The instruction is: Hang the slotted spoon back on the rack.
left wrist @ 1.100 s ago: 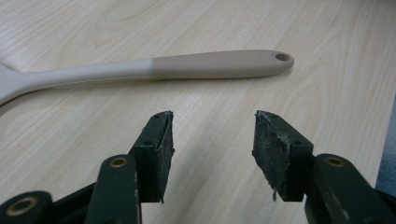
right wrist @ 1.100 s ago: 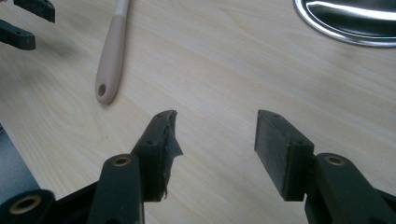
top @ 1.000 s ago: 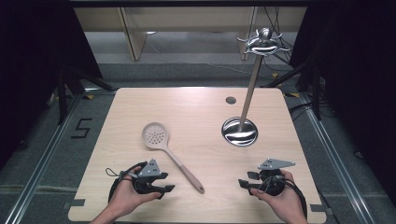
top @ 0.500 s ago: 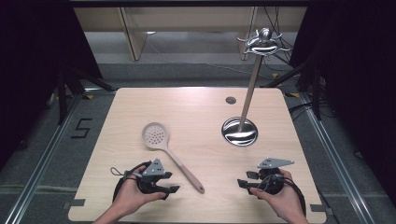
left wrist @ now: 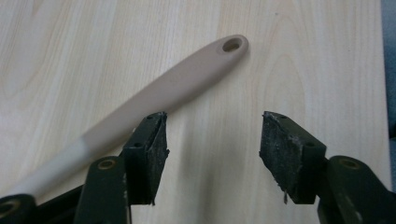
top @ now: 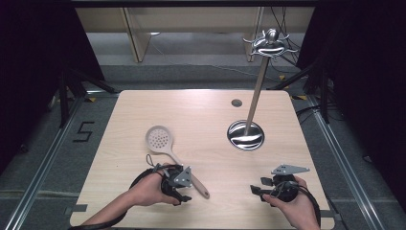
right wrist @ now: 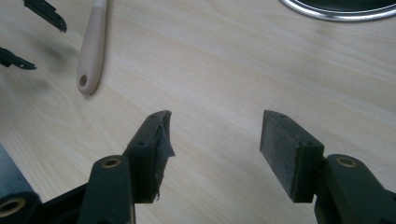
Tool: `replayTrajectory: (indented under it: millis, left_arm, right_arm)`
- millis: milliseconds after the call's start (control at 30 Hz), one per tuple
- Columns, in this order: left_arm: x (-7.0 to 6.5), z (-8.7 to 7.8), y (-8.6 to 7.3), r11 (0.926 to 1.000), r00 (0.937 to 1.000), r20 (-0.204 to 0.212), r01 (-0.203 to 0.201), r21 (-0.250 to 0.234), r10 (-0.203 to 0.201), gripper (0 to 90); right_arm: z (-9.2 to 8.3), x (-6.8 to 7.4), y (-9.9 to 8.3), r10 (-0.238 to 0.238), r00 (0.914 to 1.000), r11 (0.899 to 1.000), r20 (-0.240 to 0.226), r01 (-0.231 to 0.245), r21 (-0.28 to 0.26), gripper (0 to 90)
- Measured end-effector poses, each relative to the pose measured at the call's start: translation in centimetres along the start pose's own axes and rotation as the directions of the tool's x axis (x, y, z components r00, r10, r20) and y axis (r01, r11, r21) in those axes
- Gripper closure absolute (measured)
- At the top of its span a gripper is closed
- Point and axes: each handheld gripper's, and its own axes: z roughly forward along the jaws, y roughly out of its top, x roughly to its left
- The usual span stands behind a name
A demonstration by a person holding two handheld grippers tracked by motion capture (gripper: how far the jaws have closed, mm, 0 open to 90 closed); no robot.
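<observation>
The left hand-held gripper [top: 184, 189] is seen low over the desk [top: 201, 120], its jaws apart with bare wood between them; they have just been opening further. In the left gripper view the handle of the skimmer spoon [left wrist: 159, 95] runs behind and outside one jaw, not yet between the pads [left wrist: 156, 144]. In the high view the spoon's perforated head [top: 159, 138] lies beyond this gripper, and the handle end with its hanging hole [top: 206, 194] lies just beside the jaws.

The right hand-held gripper [top: 261, 190] is held near the desk's front edge, well apart from the spoon. Its jaws have just been opening and stand apart, nothing between them. In the right gripper view the spoon's handle end [right wrist: 88, 70] is seen ahead of it, off to one side, and the polished base [right wrist: 338, 9] of the rack ahead to the other side.

The hook rack [top: 270, 43] on its pole stands beyond the right gripper; no utensil is hung on it.

Step judged in hand: approach to the spoon handle by the left gripper, grasp not yet made.

Next move, as judged: the left gripper should be shifted sideways until the handle sits between the pads, then closed. A low approach is called for, since the handle lies flat on the wood.
</observation>
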Motion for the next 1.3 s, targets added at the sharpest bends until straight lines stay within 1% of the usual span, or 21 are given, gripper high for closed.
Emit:
replayTrajectory:
  millis: [33,100,167,233,267,300,333,367,400,433,533,633,667,700,733,767,833,967,1000,1033,1300]
  left_arm:
    - [0.3,0.1,0.4,0.9996,0.9997,0.002,-0.024,0.012,0.024,42.1]
    - [0.8,0.3,1.0,0.9985,0.9987,0.007,-0.050,0.023,0.050,42.8]
    - [1.3,0.6,1.5,0.9970,0.9974,0.032,-0.066,0.040,0.064,42.6]
    - [1.8,0.9,2.0,0.9919,0.9938,0.051,-0.103,0.075,0.099,42.2]
    - [2.1,1.1,2.2,0.9891,0.9919,0.052,-0.120,0.086,0.116,42.2]
    - [2.2,1.2,2.4,0.9878,0.9910,0.058,-0.125,0.093,0.120,42.1]
    - [2.3,1.3,2.5,0.9861,0.9898,0.064,-0.133,0.099,0.127,41.9]
    - [2.4,1.3,2.7,0.9846,0.9885,0.066,-0.142,0.102,0.136,41.8]
    - [2.6,1.4,2.8,0.9845,0.9884,0.067,-0.143,0.102,0.136,41.7]
    - [2.7,1.5,2.8,0.9843,0.9884,0.068,-0.143,0.104,0.136,41.6]
    - [3.2,1.7,3.0,0.9837,0.9887,0.061,-0.143,0.110,0.137,41.8]
    - [3.5,1.9,3.0,0.9822,0.9872,0.078,-0.148,0.116,0.139,42.0]
    - [3.6,2.0,3.0,0.9805,0.9861,0.081,-0.154,0.122,0.145,42.1]
    - [3.7,2.0,3.0,0.9803,0.9862,0.085,-0.152,0.126,0.142,42.2]
    - [3.8,2.1,3.0,0.9793,0.9851,0.090,-0.158,0.127,0.147,42.3]
    - [3.9,2.1,3.0,0.9795,0.9849,0.093,-0.157,0.126,0.146,42.3]
    - [3.9,2.2,3.0,0.9793,0.9856,0.096,-0.152,0.134,0.139,42.5]
    - [4.0,2.5,3.2,0.9756,0.9830,0.112,-0.161,0.149,0.145,42.5]
    - [4.1,2.6,3.2,0.9737,0.9817,0.116,-0.168,0.154,0.151,42.5]
    - [4.1,2.6,3.3,0.9727,0.9813,0.118,-0.170,0.158,0.152,42.5]
    - [4.5,2.7,3.4,0.9699,0.9786,0.149,-0.168,0.176,0.142,44.0]
  right_arm:
    - [0.0,0.0,0.0,-0.001,1.0000,1.000,-0.003,0.001,-0.002,43.3]
    - [-0.1,0.0,-0.1,-0.005,1.0000,1.000,0.008,0.005,0.016,43.2]
    - [-0.1,0.1,-0.2,0.017,0.9999,1.000,0.003,-0.017,0.025,43.2]
    - [-0.1,0.1,-0.3,-0.013,0.9999,1.000,-0.003,0.013,0.019,43.1]
    - [-0.1,0.2,-0.3,0.000,1.0000,1.000,-0.003,0.000,0.029,43.0]
    - [-0.2,0.3,-0.3,-0.012,0.9999,0.999,0.004,0.012,0.036,43.0]
    - [-0.2,0.4,-0.3,-0.001,1.0000,0.999,0.000,0.001,0.041,42.9]
    - [0.0,0.5,-0.5,0.003,1.0000,1.000,-0.008,-0.003,0.013,42.9]
    - [-0.1,0.6,-0.4,0.013,0.9999,0.999,-0.001,-0.013,0.032,42.9]
    - [-0.1,0.5,-0.4,-0.008,0.9999,0.999,-0.010,0.009,0.039,42.8]
    - [0.0,0.8,-0.4,0.008,0.9998,0.999,-0.016,-0.007,0.042,42.5]
    - [0.1,0.7,-0.4,0.002,0.9996,0.999,-0.028,-0.001,0.042,42.4]
    - [0.0,0.9,-0.4,0.013,0.9998,0.999,-0.018,-0.012,0.052,42.4]
    - [0.5,0.7,-0.6,0.002,0.9996,1.000,-0.027,-0.002,-0.004,42.4]
    - [0.4,0.7,-0.5,0.000,0.9995,1.000,-0.030,0.000,0.007,42.4]
    - [0.4,0.5,-0.5,-0.003,0.9970,1.000,-0.078,0.006,0.028,42.3]
    - [0.3,0.5,-0.5,0.004,0.9969,0.999,-0.078,-0.001,0.035,42.2]
    - [0.4,0.6,-0.5,-0.001,0.9965,1.000,-0.084,0.004,0.031,42.2]
    - [0.4,0.7,-0.5,0.000,0.9972,0.999,-0.074,0.003,0.035,42.2]
    - [0.3,0.8,-0.4,-0.009,0.9992,0.999,-0.039,0.011,0.052,42.2]
    - [0.3,0.9,-0.5,0.001,0.9995,0.999,-0.033,0.001,0.052,42.1]
